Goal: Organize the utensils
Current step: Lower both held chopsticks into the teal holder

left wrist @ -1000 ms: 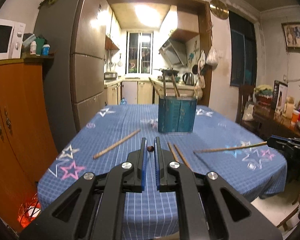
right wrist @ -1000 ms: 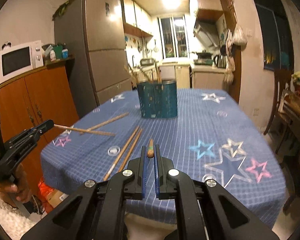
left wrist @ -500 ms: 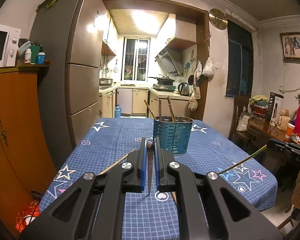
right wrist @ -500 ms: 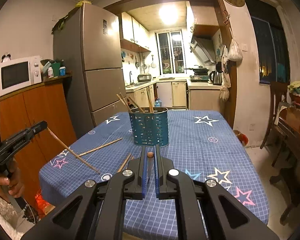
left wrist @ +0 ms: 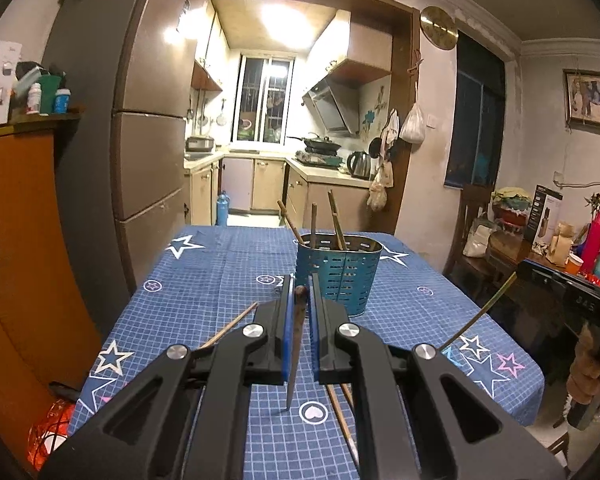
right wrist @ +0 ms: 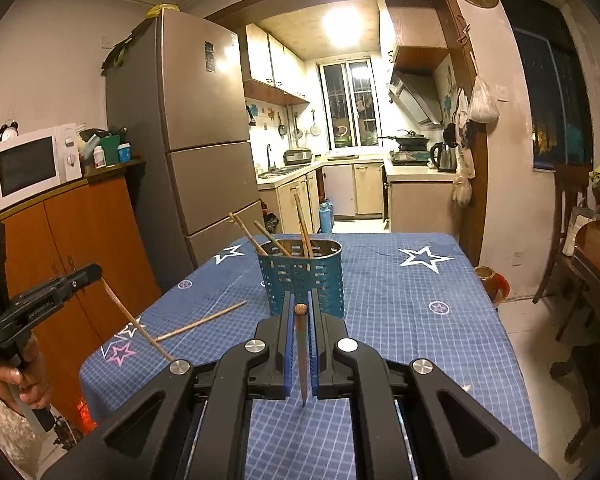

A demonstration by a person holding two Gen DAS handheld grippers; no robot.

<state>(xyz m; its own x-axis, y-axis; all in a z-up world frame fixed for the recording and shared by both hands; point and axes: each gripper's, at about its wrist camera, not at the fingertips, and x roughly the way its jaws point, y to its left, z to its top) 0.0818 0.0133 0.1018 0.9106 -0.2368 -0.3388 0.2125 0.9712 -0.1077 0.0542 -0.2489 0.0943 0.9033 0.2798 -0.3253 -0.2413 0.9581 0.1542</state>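
**Two chopsticks in the air**

We grip one chopstick in our left gripper, jaws clamped on its shaft, thin tip hanging down over the blue tablecloth. Our right gripper clamps a second chopstick the same way. The teal holder stands on the table ahead with several chopsticks in it. One loose chopstick lies left of the holder; two more lie below our left gripper.
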